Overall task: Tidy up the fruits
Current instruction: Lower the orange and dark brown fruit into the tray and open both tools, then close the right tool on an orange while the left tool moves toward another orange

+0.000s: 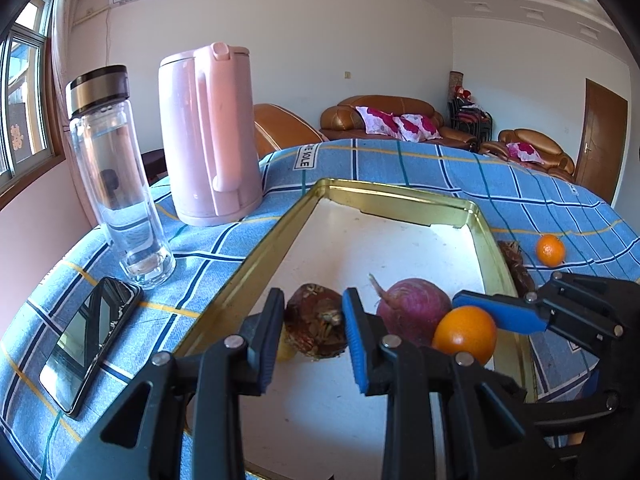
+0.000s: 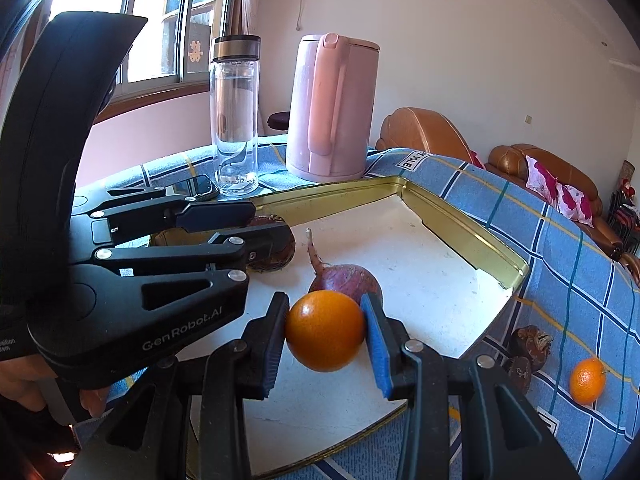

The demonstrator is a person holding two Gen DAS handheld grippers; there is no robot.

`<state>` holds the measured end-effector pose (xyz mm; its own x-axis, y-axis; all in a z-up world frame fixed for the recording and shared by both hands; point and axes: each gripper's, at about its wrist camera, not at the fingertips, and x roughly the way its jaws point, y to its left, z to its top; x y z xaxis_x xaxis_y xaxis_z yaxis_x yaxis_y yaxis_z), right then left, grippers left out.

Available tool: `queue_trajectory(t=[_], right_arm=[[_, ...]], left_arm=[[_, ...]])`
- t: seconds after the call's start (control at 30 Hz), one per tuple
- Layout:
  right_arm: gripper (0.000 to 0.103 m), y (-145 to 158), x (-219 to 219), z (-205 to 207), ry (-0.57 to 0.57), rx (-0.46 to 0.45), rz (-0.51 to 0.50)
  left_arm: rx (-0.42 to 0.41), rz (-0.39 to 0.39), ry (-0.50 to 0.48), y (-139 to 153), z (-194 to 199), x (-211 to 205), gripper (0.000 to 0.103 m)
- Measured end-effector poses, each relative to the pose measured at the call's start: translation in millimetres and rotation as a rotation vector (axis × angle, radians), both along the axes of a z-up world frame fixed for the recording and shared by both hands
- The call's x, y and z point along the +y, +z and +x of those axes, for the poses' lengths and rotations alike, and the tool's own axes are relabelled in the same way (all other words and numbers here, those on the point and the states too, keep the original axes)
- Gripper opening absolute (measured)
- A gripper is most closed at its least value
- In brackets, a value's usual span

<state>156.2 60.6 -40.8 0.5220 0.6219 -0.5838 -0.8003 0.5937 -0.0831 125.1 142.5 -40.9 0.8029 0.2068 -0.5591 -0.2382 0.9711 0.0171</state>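
Observation:
A gold-rimmed tray [image 1: 256, 256] [image 2: 460, 236] with a white floor lies on the blue checked cloth. My left gripper [image 1: 312, 340] [image 2: 256, 232] is shut on a brown taro [image 1: 316, 320] [image 2: 276, 244] low over the tray floor. My right gripper [image 2: 325, 336] is shut on an orange [image 2: 325, 331] [image 1: 465, 334], held just above the tray beside a purple radish [image 1: 412, 308] [image 2: 348, 278]. A small tangerine [image 1: 550, 250] [image 2: 587, 381] and two brown taros [image 2: 528, 344] [image 1: 518, 266] lie on the cloth right of the tray.
A pink kettle [image 1: 208, 136] [image 2: 332, 108] and a clear glass bottle [image 1: 116, 176] [image 2: 235, 116] stand behind the tray's left corner. A black phone [image 1: 86, 340] [image 2: 192, 188] lies on the cloth to the left. Sofas stand beyond the table.

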Motion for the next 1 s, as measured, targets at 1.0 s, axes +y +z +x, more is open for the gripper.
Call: queue_trajectory(t=[1.0], right_arm=[[0.07, 14, -32, -14, -0.126, -0.107, 0.099]], left_arm=[[-0.123, 0.012, 0.079, 12, -26, -2, 0.069]])
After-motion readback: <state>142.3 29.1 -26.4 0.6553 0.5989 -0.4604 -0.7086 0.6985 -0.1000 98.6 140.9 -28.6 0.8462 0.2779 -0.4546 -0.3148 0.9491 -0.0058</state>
